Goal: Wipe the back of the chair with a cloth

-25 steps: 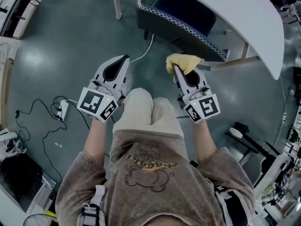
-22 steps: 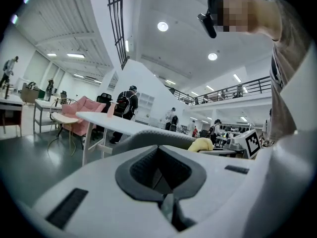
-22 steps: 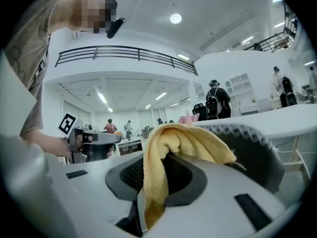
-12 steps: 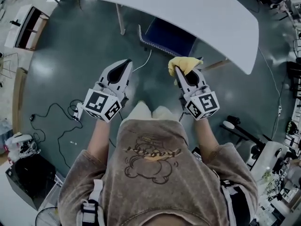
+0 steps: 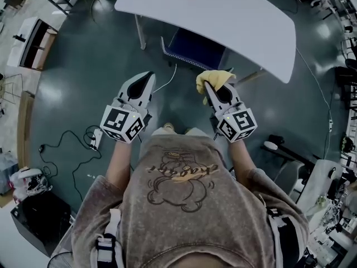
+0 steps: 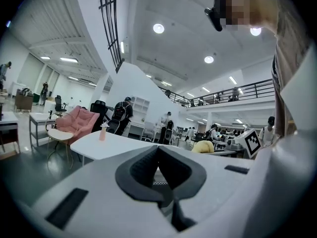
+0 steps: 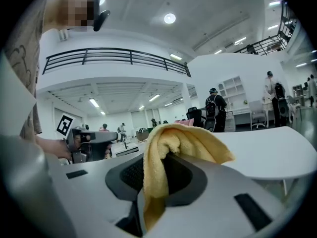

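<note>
My right gripper (image 5: 206,87) still pinches the yellow cloth (image 5: 215,77). The left gripper (image 5: 149,77) is pressed together on nothing. The chair (image 5: 192,49), tucked under the white table (image 5: 223,15), now sits farther ahead of both jaws than a second ago, so I judge wiping hasn't begun.

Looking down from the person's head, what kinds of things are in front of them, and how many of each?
Handheld tools: 2, the left tool and the right tool
Yellow cloth: 1
Blue chair: 1
White table: 1
Total: 5
</note>
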